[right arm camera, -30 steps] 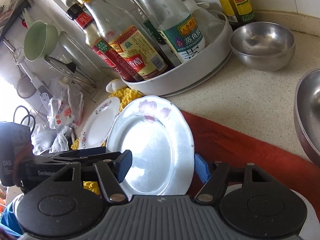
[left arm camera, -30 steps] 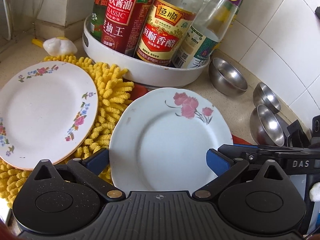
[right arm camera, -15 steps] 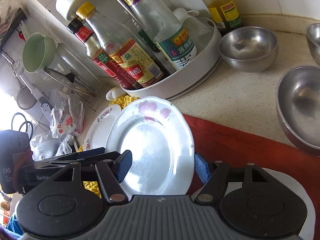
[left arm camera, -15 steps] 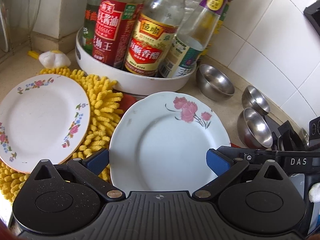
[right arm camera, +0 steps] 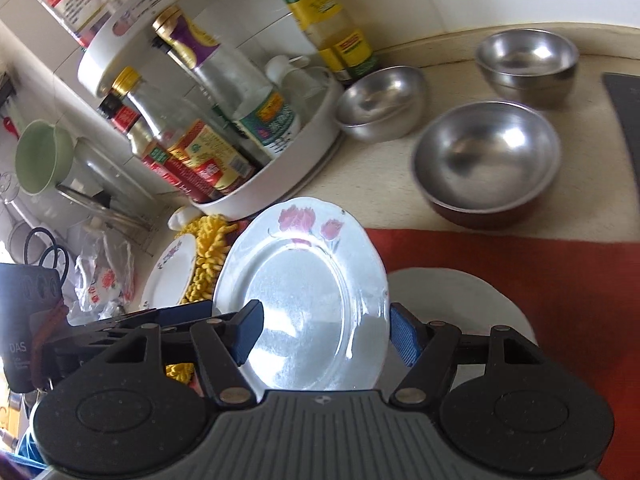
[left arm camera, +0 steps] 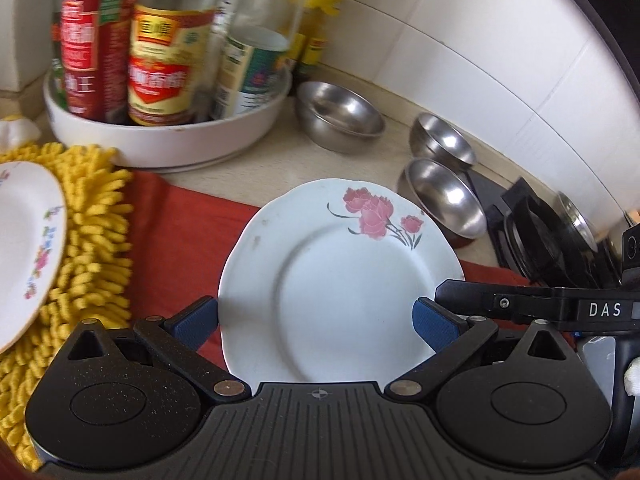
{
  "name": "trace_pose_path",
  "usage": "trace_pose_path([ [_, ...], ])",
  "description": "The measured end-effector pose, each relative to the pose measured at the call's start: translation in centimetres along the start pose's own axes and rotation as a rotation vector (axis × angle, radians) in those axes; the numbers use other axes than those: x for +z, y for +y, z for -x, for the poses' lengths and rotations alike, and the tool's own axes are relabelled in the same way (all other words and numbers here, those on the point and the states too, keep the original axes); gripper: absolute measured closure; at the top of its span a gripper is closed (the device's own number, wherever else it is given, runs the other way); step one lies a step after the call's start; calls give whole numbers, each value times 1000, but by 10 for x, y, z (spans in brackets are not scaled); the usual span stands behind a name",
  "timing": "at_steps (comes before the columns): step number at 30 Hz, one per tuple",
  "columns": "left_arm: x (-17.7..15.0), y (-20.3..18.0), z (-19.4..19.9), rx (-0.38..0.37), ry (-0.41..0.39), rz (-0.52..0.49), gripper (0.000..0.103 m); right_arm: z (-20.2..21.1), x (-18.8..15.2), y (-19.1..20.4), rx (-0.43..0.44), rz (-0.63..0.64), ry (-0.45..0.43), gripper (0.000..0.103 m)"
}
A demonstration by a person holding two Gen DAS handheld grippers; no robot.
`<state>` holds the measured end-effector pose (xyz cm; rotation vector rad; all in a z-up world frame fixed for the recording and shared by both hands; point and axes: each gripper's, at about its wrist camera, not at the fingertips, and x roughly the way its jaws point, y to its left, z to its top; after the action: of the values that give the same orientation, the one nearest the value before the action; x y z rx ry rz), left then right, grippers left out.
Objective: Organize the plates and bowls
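A white plate with a pink flower print (left arm camera: 340, 276) hangs in the air between two sets of tongs, its rim pinched on opposite sides. The left tongs (left arm camera: 316, 320) press their blue pads against the plate's left and right edges; the right tongs (right arm camera: 322, 330) pinch the same plate, one dark pad on its face near the left rim, the other blue pad at its right edge. Gripping with both tools looks meant to keep the smooth, slippery dish from tipping while it is carried. It sits above a red cloth (left arm camera: 180, 232) spread on the bench (right arm camera: 360, 184), with a second white plate (right arm camera: 460, 300) lying on that cloth to the near right, a likely spot for stacking. To the left, another flowered plate (left arm camera: 28, 248) rests on a yellow shaggy mat (left arm camera: 92, 240). Farther off, three steel bowls (right arm camera: 486, 160) stand apart on the speckled bench, one of them nested in a red-bottomed bowl, none yet gathered. At the far left a white round tray (left arm camera: 168, 144) holds sauce and vinegar bottles (left arm camera: 160, 60) against a white tiled wall (left arm camera: 480, 48). A green cup (right arm camera: 40, 156), scissors (right arm camera: 44, 252) and plastic bags crowd the far-left corner.
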<state>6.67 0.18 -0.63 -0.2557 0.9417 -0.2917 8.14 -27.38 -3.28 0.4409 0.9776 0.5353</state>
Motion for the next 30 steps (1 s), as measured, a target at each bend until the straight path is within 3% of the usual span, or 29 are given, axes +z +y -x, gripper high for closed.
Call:
trace_pose_path([
  [15,-16,-49,-41,-90,121,-109,1,39,-26,-37,-110,-97,-53,32],
  [27,-21,-60,-48,-101,129,-103,1,40,-33,-45,-186,-19,-27,32],
  [30,-22,-61,-46,-103,120,-101,1,47,-31,-48,-189,-9,-59,32],
])
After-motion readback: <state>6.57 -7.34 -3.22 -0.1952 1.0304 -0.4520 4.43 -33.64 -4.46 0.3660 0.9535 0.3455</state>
